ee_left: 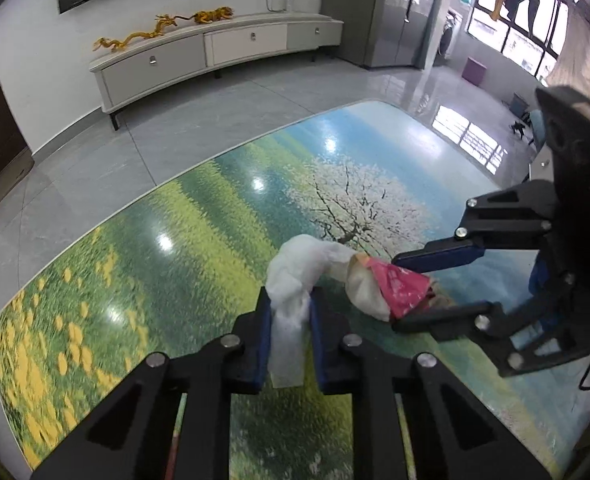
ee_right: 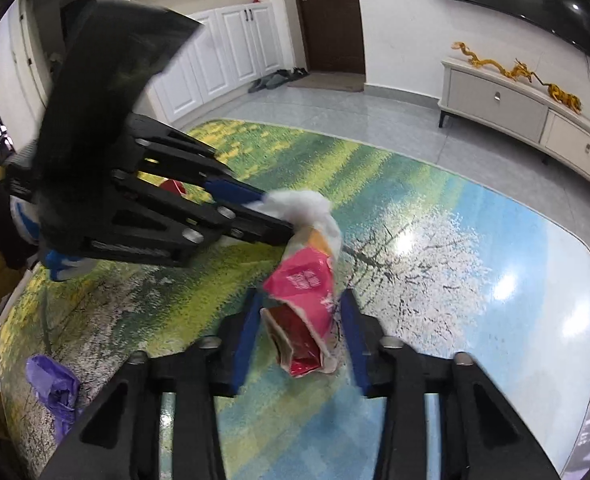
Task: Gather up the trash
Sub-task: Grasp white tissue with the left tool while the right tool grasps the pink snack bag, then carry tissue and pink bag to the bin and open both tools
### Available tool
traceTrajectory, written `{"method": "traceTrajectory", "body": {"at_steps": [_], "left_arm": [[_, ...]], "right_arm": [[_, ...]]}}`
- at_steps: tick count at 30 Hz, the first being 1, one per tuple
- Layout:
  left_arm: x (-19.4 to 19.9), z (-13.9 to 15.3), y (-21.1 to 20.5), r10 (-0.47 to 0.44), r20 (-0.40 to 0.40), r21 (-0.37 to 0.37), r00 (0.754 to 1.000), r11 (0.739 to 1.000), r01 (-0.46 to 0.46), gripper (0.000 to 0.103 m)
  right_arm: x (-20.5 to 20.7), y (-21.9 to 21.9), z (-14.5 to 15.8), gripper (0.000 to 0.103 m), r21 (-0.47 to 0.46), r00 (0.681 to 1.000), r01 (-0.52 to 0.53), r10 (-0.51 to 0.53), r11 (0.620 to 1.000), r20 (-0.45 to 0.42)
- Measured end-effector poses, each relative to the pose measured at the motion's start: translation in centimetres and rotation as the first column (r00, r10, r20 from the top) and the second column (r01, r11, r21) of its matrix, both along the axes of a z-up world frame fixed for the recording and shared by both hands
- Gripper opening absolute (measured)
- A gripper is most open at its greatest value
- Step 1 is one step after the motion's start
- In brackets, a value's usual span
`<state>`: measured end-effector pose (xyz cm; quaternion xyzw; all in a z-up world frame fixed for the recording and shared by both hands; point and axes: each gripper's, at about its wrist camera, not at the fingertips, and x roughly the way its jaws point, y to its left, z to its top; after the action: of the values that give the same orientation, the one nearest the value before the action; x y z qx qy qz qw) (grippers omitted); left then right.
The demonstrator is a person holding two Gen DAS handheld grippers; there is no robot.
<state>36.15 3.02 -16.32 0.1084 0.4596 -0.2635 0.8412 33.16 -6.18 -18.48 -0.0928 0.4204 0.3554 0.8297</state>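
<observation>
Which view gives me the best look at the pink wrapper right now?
The right wrist view: the pink wrapper hangs front-on between the right hand-held gripper fingers, with its print and open end visible. The left wrist view shows it smaller, side-on, partly hidden by those fingers.

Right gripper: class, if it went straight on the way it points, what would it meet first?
The right gripper already has the pink wrapper between its fingers; straight ahead, it would probably next meet the white tissue in the left gripper, though depth is unclear.
</observation>
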Motion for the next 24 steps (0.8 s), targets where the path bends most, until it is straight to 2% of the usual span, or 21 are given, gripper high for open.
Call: {"method": "traceTrajectory", "body": {"at_steps": [3, 9, 15, 19, 24], "left_arm": [[-0.8, 0.9, 0.6, 0.015, 0.009, -0.002, 1.0, 1.0, -0.015, 0.016], [-4.7, 4.4, 0.9, 0.034, 0.063, -0.013, 0.997, 0.999, -0.034, 0.016], [-9.8, 8.1, -1.0, 0.012, 0.125, -0.003, 0.992, 1.0, -0.012, 0.016], [-12.5, 10.1, -4.9, -0.038, 0.147, 0.021, 0.988, 0.999, 0.035, 0.016], [-14.3, 11.3, -12.4, -0.12, 0.136, -0.015, 0.983, 0.992, 0.124, 0.016]], "right_arm": [[-0.7, -0.4, 0.3, 0.031, 0.008, 1.0, 0.018, -0.018, 1.0, -0.007], [-4.6, -2.6, 3.1, 0.031, 0.048, 0.998, 0.059, -0.06, 0.997, 0.029], [-9.7, -7.7, 7.0, 0.031, 0.077, 0.985, 0.14, -0.147, 0.987, 0.095], [-12.6, -13.2, 8.8, 0.031, 0.084, 0.956, 0.261, -0.27, 0.962, 0.118], [-15.1, -22.2, 9.0, 0.031, 0.07, 0.874, 0.471, -0.476, 0.88, 0.102]]}}
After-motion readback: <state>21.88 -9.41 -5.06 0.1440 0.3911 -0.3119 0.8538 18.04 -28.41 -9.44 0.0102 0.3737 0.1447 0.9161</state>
